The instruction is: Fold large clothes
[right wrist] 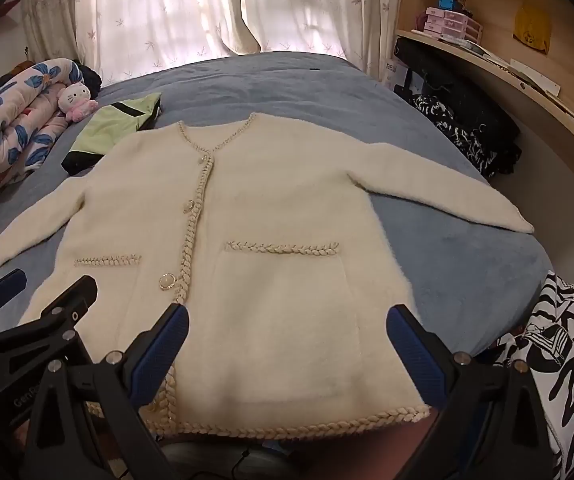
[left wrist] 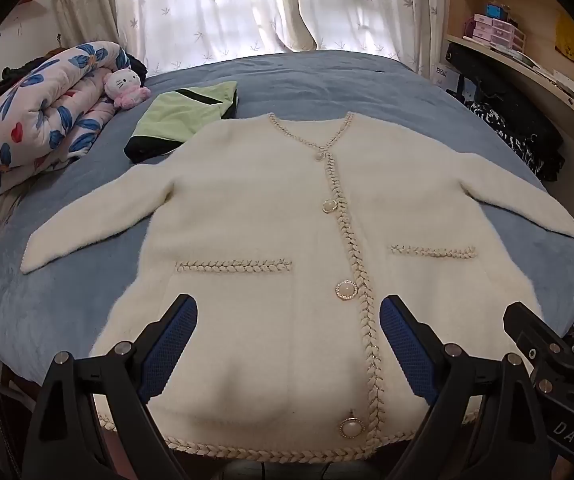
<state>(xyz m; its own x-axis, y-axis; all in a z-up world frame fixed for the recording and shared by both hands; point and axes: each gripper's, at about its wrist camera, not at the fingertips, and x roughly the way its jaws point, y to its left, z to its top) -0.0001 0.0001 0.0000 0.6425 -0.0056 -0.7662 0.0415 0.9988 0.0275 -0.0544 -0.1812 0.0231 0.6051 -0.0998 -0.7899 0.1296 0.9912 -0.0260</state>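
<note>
Your left gripper (left wrist: 289, 316) and right gripper (right wrist: 287, 326) both gape wide, empty, over the hem of the cream cardigan (left wrist: 287, 220). It lies flat, buttoned, sleeves spread on the blue bed (left wrist: 327, 80); a green garment (left wrist: 183, 120) touches its shoulder.

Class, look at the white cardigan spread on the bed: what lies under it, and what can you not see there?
Under the white cardigan lies the blue bedspread, showing all around it. Its upper left shoulder hides a corner of the folded green garment. Anything else beneath is covered.
</note>
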